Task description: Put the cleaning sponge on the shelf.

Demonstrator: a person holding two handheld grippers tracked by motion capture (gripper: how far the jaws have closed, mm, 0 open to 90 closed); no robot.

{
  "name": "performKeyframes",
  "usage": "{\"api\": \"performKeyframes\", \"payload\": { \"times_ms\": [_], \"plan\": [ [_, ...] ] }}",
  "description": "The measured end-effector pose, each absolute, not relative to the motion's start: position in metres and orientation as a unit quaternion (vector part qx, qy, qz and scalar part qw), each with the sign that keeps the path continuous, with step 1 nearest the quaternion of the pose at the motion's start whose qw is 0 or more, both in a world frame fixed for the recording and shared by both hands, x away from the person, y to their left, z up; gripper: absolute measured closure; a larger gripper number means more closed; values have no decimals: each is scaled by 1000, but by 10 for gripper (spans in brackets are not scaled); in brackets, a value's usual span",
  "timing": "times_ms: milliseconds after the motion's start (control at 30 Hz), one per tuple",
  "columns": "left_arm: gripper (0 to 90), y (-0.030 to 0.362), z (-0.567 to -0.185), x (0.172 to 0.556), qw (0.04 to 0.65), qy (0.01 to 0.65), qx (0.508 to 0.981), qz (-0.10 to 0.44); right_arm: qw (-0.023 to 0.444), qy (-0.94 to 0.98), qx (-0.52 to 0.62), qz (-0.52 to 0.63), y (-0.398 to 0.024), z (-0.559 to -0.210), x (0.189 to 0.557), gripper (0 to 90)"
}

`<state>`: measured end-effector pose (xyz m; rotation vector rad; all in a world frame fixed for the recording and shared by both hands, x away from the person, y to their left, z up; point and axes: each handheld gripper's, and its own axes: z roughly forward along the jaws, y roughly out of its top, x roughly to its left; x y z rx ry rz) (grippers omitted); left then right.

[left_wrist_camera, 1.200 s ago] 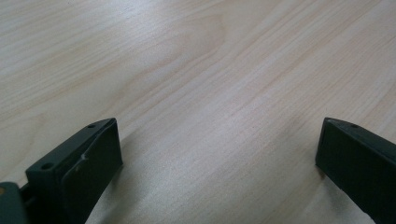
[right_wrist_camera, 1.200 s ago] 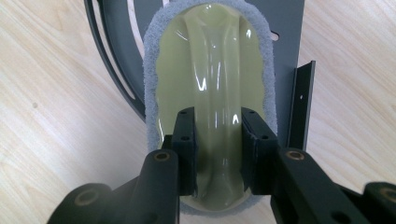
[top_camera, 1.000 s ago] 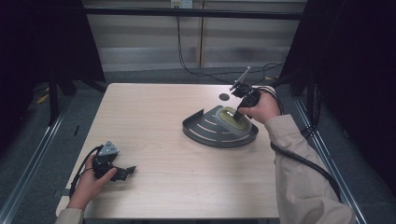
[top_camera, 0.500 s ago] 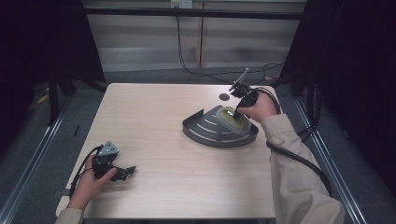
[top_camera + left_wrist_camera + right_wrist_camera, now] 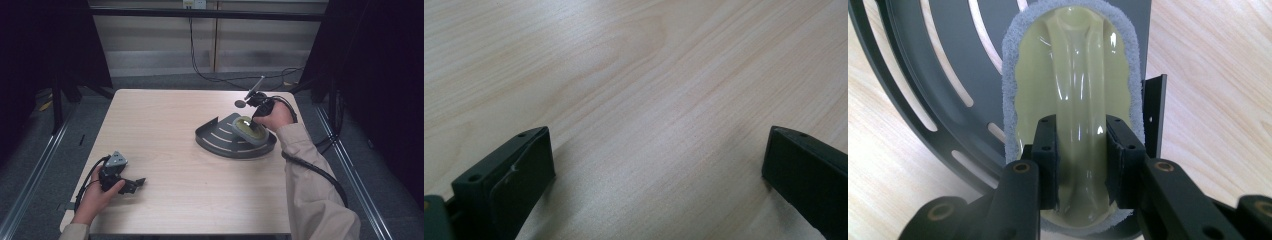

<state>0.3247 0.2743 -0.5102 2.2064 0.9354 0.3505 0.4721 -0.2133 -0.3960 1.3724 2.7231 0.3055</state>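
Scrub pad point(image 5: 249, 129) sits on the dark slotted tray point(image 5: 220, 142), right-of-centre on the desk point(image 5: 165, 125), toward the far side. It's a grey fibrous oval with a glossy yellow-green plastic grip moulded on top.

Key relation: in the right gripper view the pad's point(image 5: 1075, 100) long axis runs straight away from the right tongs point(image 5: 1079, 160), and the raised handle ridge lies along that same line. The jaws straddle the ridge across its narrow width, at the end nearest the hand. So any stroke along the long axis goes lengthwise over the tray's point(image 5: 943, 90) curved slots; a sideways stroke would run toward the tray's upright end wall point(image 5: 1154, 115), just beside the pad on the right of that view.

Right tongs point(image 5: 255, 112): closed down onto the handle ridge, pads pressing both flanks, nothing else touched. Pad's underside appears to rest flat on the tray, not lifted, though I can't confirm full contact from these angles.

Left tongs point(image 5: 131, 185): near-left corner of the desk, well apart from tray and pad, lying low over the wood. Left gripper view shows the jaws spread wide with bare desk point(image 5: 649, 100) between them, gripping nothing.

Right hand is plainly the nearer one and does the work; left is idle, and nothing steadies the tray. Judgement: if the pad drags hard, the tray could slide.
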Motion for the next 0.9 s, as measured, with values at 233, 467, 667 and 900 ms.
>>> {"api": "performKeyframes", "payload": {
  "times_ms": [233,467,667,900],
  "plan": [
    [0,274,-510,325,351,360,854,135,39,890,444,97,-214,-403,475,704],
    [0,274,-510,325,351,360,854,135,40,890,445,92,-217,-410,475,704],
    [0,274,-510,325,351,360,854,135,39,888,448,96,-219,-415,475,704],
    [0,274,-510,325,351,360,854,135,39,887,451,94,-220,-420,475,704]
  ]
}}
